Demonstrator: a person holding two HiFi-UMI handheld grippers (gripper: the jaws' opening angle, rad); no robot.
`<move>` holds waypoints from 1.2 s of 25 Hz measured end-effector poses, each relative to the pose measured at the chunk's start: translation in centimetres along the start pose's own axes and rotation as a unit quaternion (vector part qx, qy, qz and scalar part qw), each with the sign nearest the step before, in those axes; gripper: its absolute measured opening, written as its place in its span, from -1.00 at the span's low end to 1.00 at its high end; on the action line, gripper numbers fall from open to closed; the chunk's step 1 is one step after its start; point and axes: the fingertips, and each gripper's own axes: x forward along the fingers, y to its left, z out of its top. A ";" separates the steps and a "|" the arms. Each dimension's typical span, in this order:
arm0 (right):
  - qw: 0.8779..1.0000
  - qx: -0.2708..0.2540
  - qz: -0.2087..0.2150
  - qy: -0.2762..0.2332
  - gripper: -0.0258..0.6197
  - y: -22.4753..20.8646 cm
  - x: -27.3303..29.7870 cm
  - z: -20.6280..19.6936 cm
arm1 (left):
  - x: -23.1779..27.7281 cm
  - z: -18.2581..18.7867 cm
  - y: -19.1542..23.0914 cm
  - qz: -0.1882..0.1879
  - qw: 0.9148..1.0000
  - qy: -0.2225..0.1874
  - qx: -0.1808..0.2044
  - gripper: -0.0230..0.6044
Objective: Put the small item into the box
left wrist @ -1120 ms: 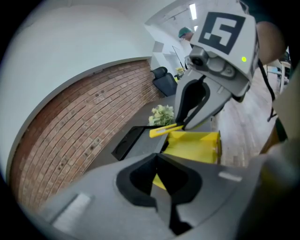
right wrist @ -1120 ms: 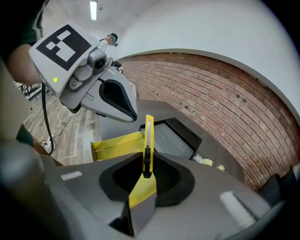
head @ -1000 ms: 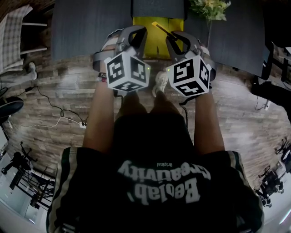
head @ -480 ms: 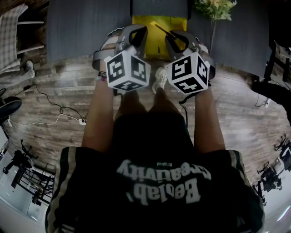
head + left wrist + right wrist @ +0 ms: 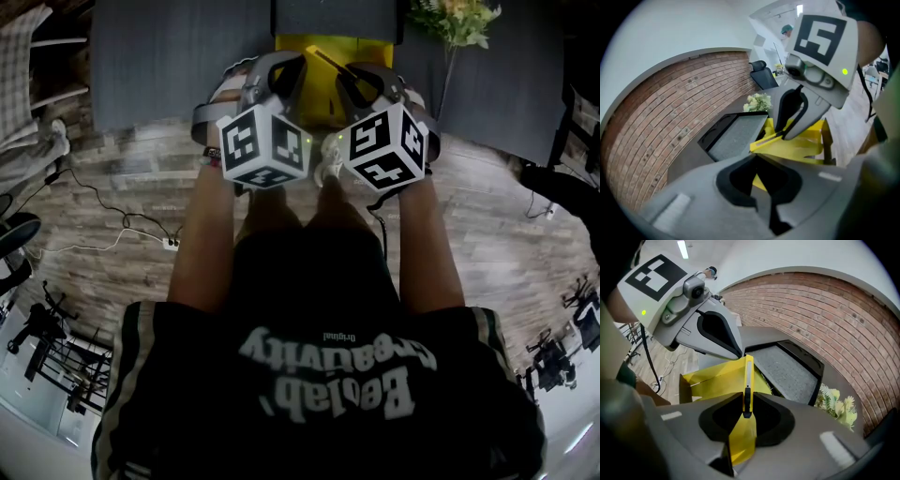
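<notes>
Your right claw (image 5: 745,399) pinches the knife (image 5: 748,373) mid-handle: likely light, stiff, slick. Your left claw (image 5: 757,161) is pressed together beside the box (image 5: 799,149).

The right gripper (image 5: 744,414) had its jaws pressed on a yellow cutter (image 5: 748,380) that stood upright between them. Just beyond lay an open yellow box (image 5: 712,376) on a dark table (image 5: 834,380), with the left gripper (image 5: 735,350) at its far flap. To the right were a grey tray (image 5: 787,371) and flowers (image 5: 836,406).
</notes>
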 end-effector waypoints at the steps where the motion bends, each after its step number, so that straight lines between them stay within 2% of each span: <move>1: 1.000 0.001 0.002 0.003 -0.69 -0.1 0.3 0.0 | 0.2 -0.2 0.1 -0.002 1.000 0.002 0.000 -0.92; 15: 0.999 0.003 0.036 0.024 -0.69 0.1 3.1 -0.2 | 2.0 -1.1 0.9 -0.016 1.000 0.012 -0.007 -0.92; 30: 0.998 0.007 0.046 0.052 -0.69 0.1 4.5 -1.1 | 3.0 -1.1 1.1 -0.024 1.000 0.012 -0.008 -0.92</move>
